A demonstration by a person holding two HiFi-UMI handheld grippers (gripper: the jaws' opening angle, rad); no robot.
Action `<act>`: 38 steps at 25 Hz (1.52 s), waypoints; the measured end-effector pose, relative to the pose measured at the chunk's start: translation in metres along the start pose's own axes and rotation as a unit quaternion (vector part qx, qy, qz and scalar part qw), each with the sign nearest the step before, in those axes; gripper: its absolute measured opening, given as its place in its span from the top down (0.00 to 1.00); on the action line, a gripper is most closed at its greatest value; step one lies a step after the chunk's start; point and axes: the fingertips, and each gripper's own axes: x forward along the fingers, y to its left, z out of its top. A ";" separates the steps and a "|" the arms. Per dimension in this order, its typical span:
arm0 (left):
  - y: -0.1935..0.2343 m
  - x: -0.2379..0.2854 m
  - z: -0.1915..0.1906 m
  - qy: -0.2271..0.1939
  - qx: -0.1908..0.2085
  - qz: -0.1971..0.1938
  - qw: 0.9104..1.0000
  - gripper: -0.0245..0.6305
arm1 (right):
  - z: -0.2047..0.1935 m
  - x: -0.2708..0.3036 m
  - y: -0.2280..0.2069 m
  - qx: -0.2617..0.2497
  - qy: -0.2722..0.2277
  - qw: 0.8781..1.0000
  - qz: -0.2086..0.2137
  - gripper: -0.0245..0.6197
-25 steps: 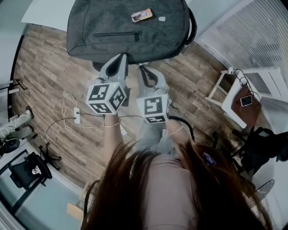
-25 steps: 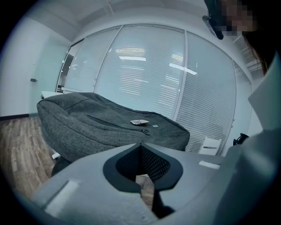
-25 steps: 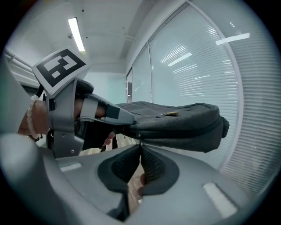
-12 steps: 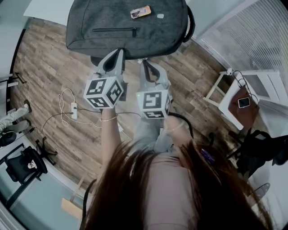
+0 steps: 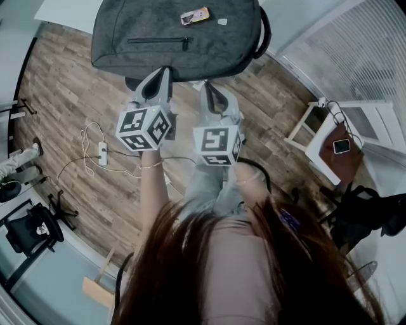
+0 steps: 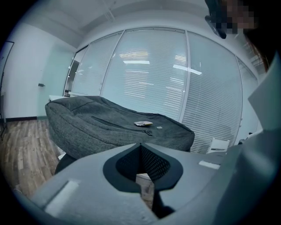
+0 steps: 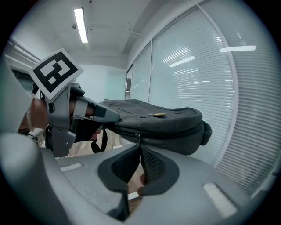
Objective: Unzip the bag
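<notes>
The head view looks steeply down from above the person onto the bag (image 5: 177, 38) ahead. The 2 gripper views sit low, close at its near edge, facing roughly level; all 3 share it.

Small card (image 5: 195, 16) atop bag (image 5: 127, 25)
</notes>
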 end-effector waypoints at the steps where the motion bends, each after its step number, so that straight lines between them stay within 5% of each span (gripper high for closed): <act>1: 0.000 0.000 0.000 -0.001 0.000 0.002 1.000 0.95 | 0.000 -0.001 -0.001 0.000 0.001 1.000 -0.001 0.95; 38: -0.002 -0.002 -0.002 -0.010 0.031 0.046 0.998 0.95 | -0.002 -0.014 -0.064 -0.056 0.014 0.998 0.007 0.95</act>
